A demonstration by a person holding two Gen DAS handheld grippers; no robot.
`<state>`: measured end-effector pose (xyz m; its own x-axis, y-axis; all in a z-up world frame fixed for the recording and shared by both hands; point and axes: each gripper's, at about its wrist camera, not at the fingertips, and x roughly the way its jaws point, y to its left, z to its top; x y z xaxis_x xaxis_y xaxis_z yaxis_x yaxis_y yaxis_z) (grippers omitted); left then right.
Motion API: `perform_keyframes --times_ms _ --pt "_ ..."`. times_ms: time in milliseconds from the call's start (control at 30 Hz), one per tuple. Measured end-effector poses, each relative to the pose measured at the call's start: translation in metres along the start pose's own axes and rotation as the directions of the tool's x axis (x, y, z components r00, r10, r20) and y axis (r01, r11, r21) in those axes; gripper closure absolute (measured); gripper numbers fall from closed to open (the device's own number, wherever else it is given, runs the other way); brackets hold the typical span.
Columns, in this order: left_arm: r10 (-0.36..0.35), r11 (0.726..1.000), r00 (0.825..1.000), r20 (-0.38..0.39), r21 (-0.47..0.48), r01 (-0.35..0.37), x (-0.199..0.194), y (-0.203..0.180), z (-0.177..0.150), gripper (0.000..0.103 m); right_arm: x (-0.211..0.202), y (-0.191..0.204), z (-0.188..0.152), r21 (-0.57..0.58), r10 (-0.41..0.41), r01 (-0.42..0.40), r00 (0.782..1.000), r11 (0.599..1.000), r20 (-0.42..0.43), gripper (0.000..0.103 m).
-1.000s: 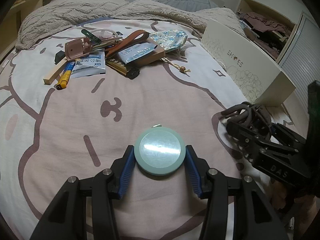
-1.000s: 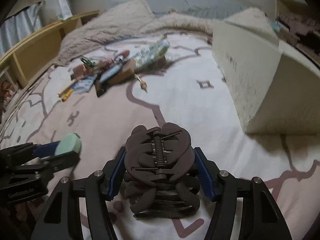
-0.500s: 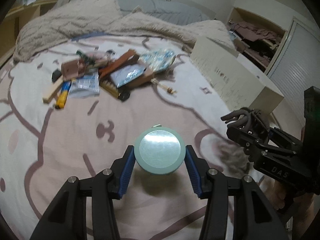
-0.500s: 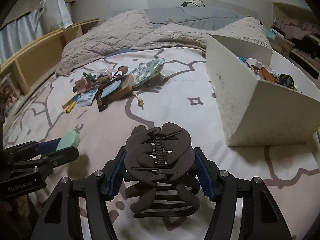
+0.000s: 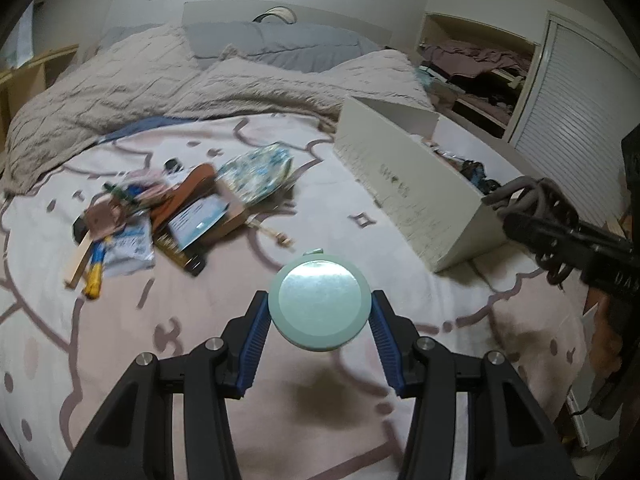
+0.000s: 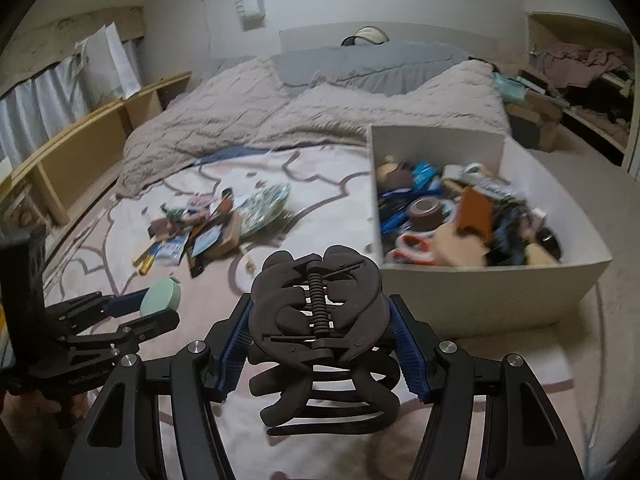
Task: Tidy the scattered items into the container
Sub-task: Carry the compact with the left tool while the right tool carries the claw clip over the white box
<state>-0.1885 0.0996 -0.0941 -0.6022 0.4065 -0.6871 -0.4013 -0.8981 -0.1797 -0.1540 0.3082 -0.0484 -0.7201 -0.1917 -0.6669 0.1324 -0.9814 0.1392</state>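
My left gripper (image 5: 319,316) is shut on a round mint-green compact (image 5: 319,300), held above the pink bedspread. It also shows at the left of the right wrist view as the left gripper (image 6: 156,304) with the compact (image 6: 160,298). My right gripper (image 6: 319,336) is shut on a large dark brown hair claw clip (image 6: 320,324); in the left wrist view that clip (image 5: 532,196) hangs at the right edge. The white box (image 6: 480,280) stands ahead to the right, holding several items. A pile of scattered items (image 5: 176,216) lies on the bed ahead.
A beige blanket (image 5: 160,92) and grey pillows (image 5: 280,46) cover the head of the bed. Wooden shelving (image 6: 80,136) runs along the left side. An open closet (image 5: 480,68) with clothes stands at the far right, behind the box (image 5: 412,192).
Both grippers have risen with their loads, so the bed looks farther away. The right wrist view now looks down into the white box, whose contents were hidden a second ago.
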Motion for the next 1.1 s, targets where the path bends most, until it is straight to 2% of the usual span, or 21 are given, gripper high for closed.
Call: perform_keyframes --times_ms 367,767,1100 --pt "-0.085 0.994 0.995 0.044 0.068 0.082 0.019 -0.058 0.053 0.053 -0.011 -0.083 0.044 0.121 -0.049 0.047 0.999 0.992 0.015 0.038" --pt "-0.142 0.980 0.990 0.025 0.143 0.137 0.059 -0.116 0.097 0.053 0.011 -0.129 0.087 0.115 -0.120 0.116 0.992 0.987 0.034 0.038" --pt "-0.166 0.972 0.986 0.002 0.170 0.163 0.090 -0.141 0.118 0.053 0.057 -0.154 0.126 0.096 -0.173 0.177 0.983 0.979 -0.055 0.038"
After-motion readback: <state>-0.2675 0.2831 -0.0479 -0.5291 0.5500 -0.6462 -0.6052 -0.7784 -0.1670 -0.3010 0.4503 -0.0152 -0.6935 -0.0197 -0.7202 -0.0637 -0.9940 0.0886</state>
